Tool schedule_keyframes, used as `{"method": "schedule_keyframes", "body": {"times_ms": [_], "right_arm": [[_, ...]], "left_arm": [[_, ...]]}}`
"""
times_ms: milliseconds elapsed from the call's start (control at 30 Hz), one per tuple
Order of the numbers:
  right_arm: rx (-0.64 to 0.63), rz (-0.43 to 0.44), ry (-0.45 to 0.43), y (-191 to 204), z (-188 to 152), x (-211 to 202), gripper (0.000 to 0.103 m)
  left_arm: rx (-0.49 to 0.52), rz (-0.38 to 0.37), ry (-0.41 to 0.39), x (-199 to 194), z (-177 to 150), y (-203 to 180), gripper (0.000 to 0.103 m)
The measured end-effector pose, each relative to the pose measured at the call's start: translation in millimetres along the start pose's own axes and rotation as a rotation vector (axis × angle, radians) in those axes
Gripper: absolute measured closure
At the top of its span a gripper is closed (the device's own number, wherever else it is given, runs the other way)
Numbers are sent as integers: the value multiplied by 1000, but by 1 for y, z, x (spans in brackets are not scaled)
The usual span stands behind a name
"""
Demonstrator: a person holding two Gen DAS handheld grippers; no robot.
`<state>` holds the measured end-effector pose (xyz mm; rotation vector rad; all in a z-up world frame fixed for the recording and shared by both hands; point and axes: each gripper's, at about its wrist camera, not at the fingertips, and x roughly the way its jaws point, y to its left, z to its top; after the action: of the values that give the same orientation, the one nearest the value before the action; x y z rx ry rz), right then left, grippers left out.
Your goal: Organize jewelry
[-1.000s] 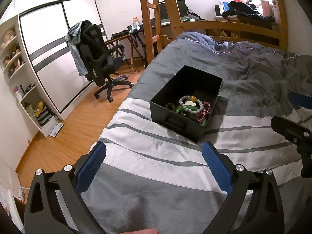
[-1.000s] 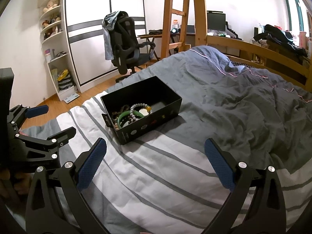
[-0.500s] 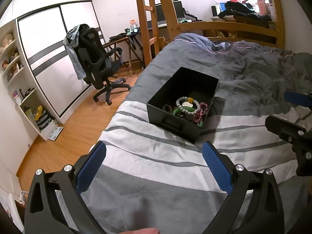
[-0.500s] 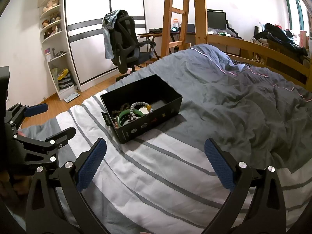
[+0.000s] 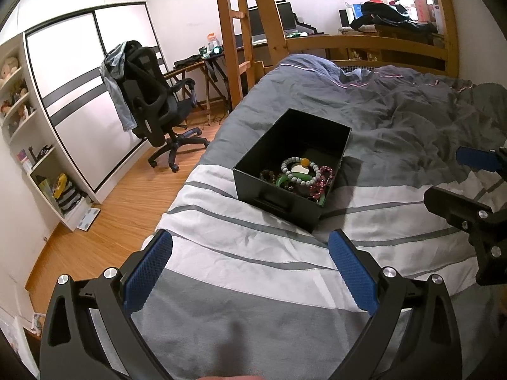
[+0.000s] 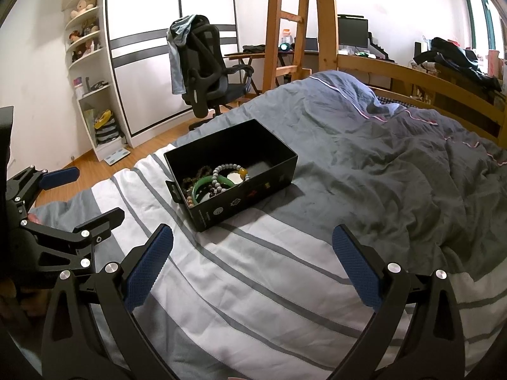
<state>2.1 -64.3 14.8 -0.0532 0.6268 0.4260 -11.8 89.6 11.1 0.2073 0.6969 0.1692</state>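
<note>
Only the left wrist view showed pink beads (image 5: 324, 180) inside the black cardboard box (image 5: 286, 201). Both the left gripper (image 5: 250, 266) and the right gripper (image 6: 253, 258) had their ribbed blue fingers spread wide, empty.

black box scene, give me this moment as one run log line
left gripper: open, empty | right gripper: open, empty | black box: on bed, untouched | bracelets: inside box

My left gripper (image 5: 250, 264) swings slightly left, so the black box (image 5: 293, 171) now sits farther ahead and right.
</note>
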Motion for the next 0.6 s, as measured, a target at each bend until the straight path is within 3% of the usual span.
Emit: {"method": "schedule_keyframes", "body": {"times_ms": [600], "right_arm": [[-1, 0, 1, 0, 0, 0, 4]], "left_arm": [[2, 1, -1, -1, 0, -1, 6]]}}
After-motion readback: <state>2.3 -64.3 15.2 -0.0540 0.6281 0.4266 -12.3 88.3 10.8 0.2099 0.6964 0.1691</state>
